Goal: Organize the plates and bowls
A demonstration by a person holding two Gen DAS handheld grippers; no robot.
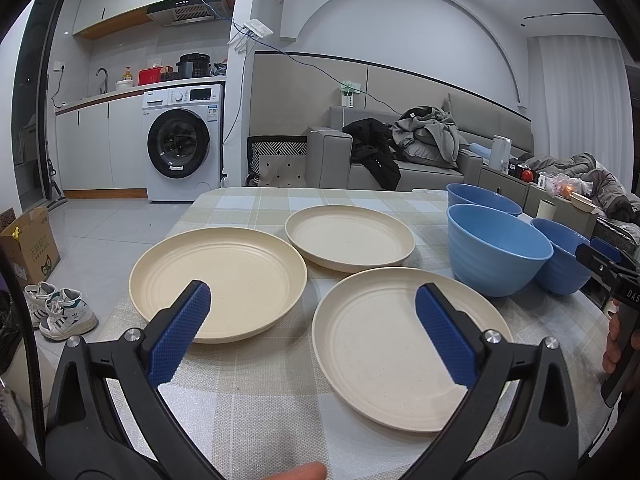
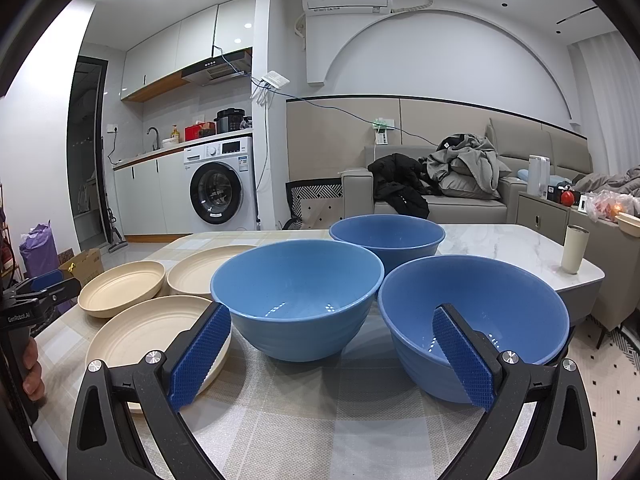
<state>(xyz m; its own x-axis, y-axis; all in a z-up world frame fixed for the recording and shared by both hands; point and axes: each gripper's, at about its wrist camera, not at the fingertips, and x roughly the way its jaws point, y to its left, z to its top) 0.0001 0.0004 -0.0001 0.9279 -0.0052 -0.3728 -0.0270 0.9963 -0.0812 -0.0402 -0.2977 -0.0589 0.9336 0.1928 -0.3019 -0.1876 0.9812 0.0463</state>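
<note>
Both the left gripper (image 1: 313, 306) and right gripper (image 2: 332, 328) hold their jaws wide and empty above the counter (image 2: 500, 240), whose bare marble end shows only in the right wrist view.

Few markings can be read. In the right wrist view, at the far left edge of the frame, the black body of the left gripper (image 2: 38, 294) carries white lettering that reads "GenRobot.AI", running along its side. In the left wrist view, at the far right edge, the black body of the right gripper (image 1: 608, 266) shows the white letters "DAS", cut off by the frame edge. At the lower left of that view, a cardboard box (image 1: 28, 246) on the floor bears printed Chinese characters and a cat-face logo, too distorted to read surely. The washing machine (image 1: 182, 140) has labels and a lit panel, all too small to read.
</note>
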